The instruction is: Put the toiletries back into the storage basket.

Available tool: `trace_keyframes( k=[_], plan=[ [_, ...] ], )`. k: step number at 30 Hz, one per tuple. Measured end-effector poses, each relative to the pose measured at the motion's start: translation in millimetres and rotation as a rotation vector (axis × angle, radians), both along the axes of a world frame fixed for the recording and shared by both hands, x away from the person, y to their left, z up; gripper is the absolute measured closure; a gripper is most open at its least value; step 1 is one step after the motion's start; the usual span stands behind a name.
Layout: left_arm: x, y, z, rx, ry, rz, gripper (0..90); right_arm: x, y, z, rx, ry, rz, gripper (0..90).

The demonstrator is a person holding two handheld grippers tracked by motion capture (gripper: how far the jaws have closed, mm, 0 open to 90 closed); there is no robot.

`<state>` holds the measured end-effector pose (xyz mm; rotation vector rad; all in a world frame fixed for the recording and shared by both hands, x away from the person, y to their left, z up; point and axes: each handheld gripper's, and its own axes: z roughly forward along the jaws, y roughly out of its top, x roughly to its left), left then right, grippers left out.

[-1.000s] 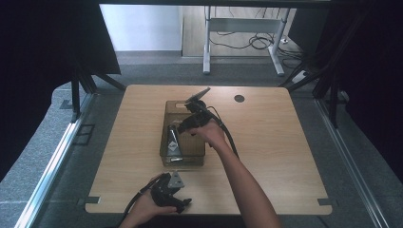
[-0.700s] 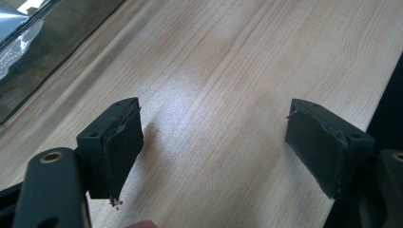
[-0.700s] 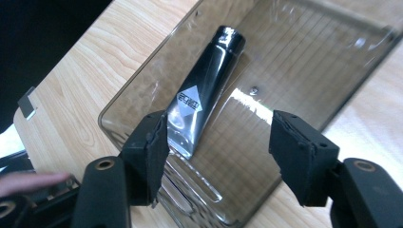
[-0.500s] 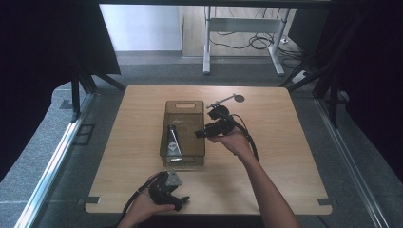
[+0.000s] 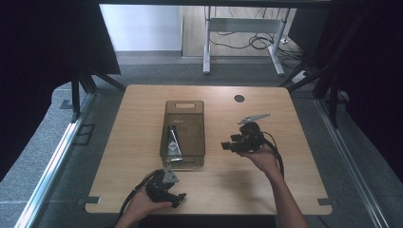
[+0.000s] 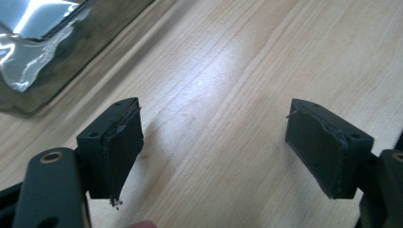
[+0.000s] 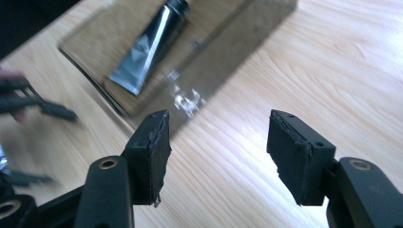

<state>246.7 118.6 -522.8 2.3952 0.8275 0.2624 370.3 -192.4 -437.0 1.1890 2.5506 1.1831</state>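
From above, the tube [image 5: 172, 141] lies inside the clear bin [image 5: 184, 107], with the right gripper [image 5: 229, 145] just right of the bin and the left gripper [image 5: 177, 196] near its front edge. Each gripper's own view shows its jaws spread and empty over bare table [image 6: 247, 71]. The release looks done, so the right hand should draw straight away from the bin without nudging its wall.

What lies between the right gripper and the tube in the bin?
In the high view, bare wooden tabletop, then the bin's near wall, separates the right gripper from the tube.
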Motion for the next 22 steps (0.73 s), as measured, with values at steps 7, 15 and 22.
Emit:
trace_keyframes(
  k=[7,15,22],
  plan=[
    [1.3,2.9,0.9,0.000,-0.002,0.021,20.3,-22.6,-33.4,-33.9,-0.017,-0.027,-0.039,39.7],
    [2.6,4.3,-0.2,-0.001,-0.001,0.026,20.3,-32.4,-62.6,-61.5,-0.021,0.003,-0.103,40.3],
    [2.4,2.7,-2.4,-0.001,0.003,0.014,20.3,-36.0,-72.6,-67.1,0.037,-0.034,-0.137,40.3]
  ],
)
